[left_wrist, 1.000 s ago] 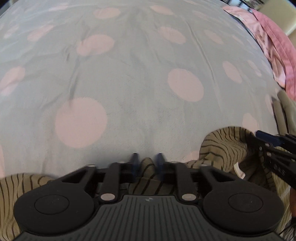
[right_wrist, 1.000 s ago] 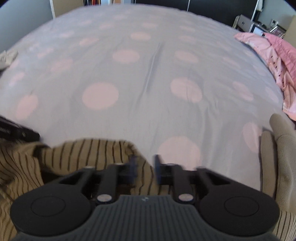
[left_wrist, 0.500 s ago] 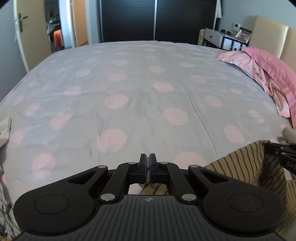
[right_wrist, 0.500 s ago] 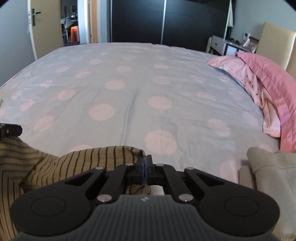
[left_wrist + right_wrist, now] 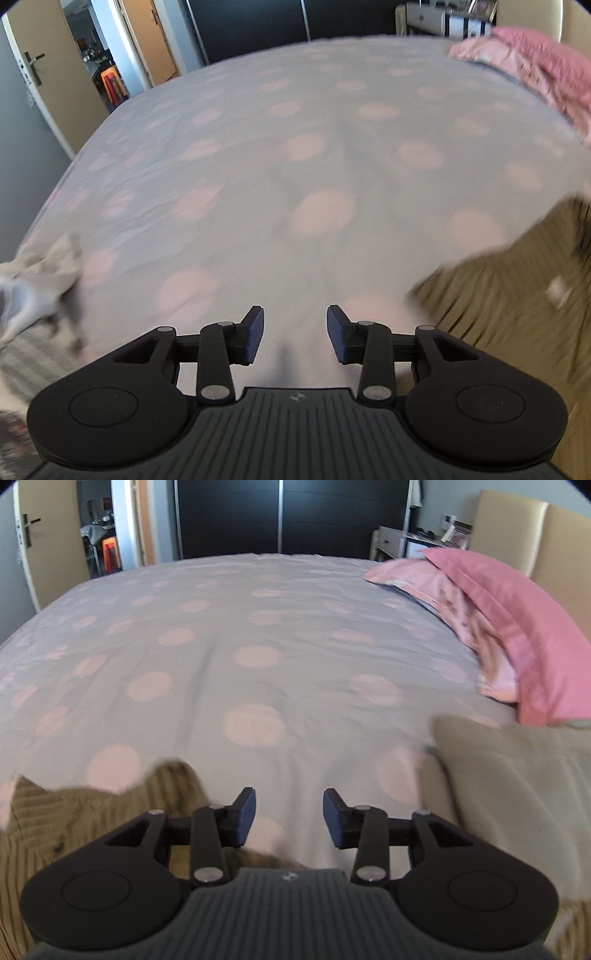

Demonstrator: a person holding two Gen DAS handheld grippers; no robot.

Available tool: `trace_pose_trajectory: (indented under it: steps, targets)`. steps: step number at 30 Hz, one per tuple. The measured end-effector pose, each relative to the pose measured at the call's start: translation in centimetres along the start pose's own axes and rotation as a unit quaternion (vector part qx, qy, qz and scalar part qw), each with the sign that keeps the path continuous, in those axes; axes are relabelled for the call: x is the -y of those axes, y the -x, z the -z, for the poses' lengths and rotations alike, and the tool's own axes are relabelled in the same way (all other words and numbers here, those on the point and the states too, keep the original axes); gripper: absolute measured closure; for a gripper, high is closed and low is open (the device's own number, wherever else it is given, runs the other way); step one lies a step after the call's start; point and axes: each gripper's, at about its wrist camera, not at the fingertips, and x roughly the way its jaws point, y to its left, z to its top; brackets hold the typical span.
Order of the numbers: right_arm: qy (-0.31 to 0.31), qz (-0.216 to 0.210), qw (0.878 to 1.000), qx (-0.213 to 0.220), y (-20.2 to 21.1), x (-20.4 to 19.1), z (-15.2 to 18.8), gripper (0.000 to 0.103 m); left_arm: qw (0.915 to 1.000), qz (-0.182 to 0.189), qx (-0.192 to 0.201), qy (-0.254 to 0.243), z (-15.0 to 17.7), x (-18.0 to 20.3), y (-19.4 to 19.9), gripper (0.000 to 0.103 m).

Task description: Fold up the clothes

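I see both jaws released: the shirt (image 5: 517, 295) lies right of my left gripper (image 5: 295, 334), apparently left of my right gripper (image 5: 289, 818).

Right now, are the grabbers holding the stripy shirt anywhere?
No, nothing is held. The left gripper and right gripper are both open, with only bedsheet between their fingers. The striped shirt lies loose.
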Motion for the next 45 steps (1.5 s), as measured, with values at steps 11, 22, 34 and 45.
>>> trace_pose_trajectory:
  steps: [11, 22, 34, 45]
  targets:
    - [-0.014, 0.087, 0.995, -0.041, 3.8, 9.5, 5.8, 0.059, 0.9991, -0.006, -0.038, -0.021, 7.6, -6.5, 2.7, 0.061]
    - [-0.018, 0.157, 0.986, -0.060, 7.1, 15.3, 8.9, 0.058, 0.9966, -0.054, -0.057, -0.024, 10.6, -5.4, 1.5, 0.101]
    - [-0.138, 0.178, 0.974, -0.032, 7.8, 22.6, 8.6, 0.058, 0.9882, -0.141, -0.038, 0.047, 8.2, -8.3, 6.4, 0.102]
    - [-0.139, 0.187, 0.972, -0.013, 5.5, 22.0, 8.1, 0.100, 0.9830, -0.172, -0.028, 0.056, 7.5, -6.9, 5.0, 0.102]
